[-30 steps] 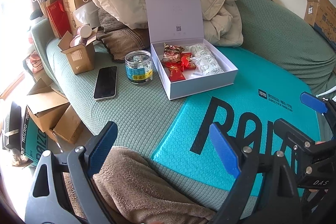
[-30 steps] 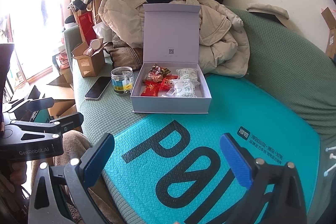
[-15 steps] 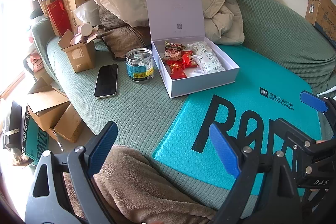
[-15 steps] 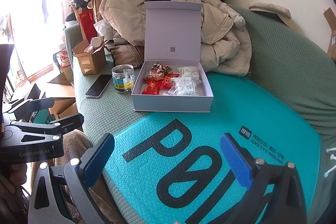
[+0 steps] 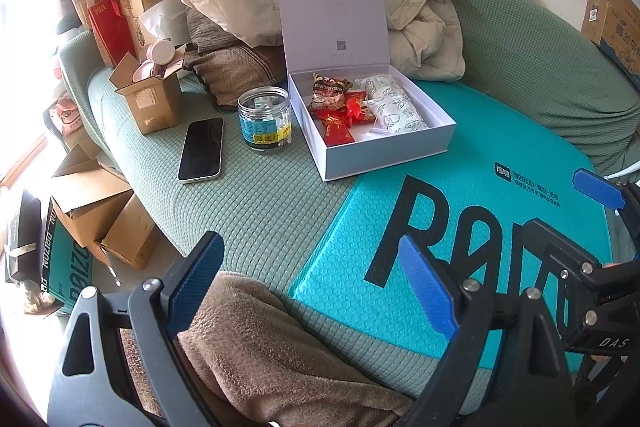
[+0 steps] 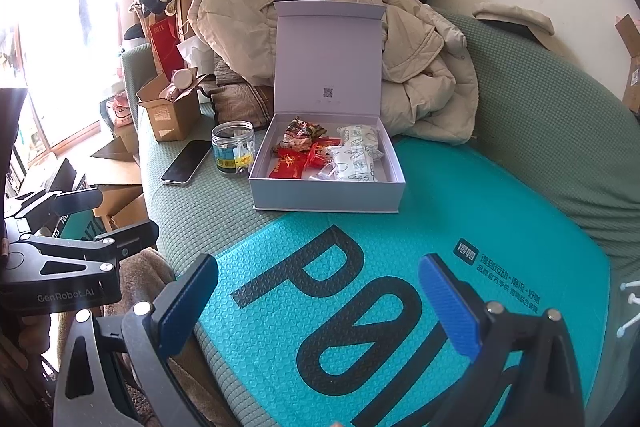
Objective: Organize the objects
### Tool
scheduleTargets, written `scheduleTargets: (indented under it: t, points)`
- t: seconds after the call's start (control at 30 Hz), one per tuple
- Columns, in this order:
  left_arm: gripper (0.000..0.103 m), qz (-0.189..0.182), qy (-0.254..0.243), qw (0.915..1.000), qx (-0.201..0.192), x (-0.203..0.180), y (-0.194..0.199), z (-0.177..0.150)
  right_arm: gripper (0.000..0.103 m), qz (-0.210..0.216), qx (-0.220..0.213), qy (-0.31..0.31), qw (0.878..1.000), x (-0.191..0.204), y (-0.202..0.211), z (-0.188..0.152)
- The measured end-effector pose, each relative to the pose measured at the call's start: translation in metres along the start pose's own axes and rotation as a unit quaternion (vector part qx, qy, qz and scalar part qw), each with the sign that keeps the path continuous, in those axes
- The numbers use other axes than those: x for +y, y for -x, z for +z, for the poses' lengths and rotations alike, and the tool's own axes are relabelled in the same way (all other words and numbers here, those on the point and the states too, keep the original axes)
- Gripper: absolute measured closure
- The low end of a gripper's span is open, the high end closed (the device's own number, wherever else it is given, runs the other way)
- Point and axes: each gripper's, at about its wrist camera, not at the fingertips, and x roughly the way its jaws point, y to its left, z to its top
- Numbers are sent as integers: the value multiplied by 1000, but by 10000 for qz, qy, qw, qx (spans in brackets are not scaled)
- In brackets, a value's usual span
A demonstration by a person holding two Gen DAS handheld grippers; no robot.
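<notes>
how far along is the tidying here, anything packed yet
Done: the white box stands open with snack packets already inside. In hand: nothing; the left tongs and right tongs are open and empty, short of the items. Left: the jar and phone lie on the sofa beside the box, and its lid is up.

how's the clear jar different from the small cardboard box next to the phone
The clear jar is round and see-through with a blue and yellow label; the small cardboard box is square, brown and opaque. The jar has no flaps, while the box's flaps stand open with pink round items poking out. The jar stands right beside the white gift box; the cardboard box sits farther off. Both stand upright on the green sofa cover.
</notes>
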Motion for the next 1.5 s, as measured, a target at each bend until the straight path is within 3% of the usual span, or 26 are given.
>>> scheduleTargets:
  t: [1.5]
  points:
    - [14, -56, -145, 9997, 211, -4, -17, 0, 2, 87, 257, -69, 9996, -7, -23, -2]
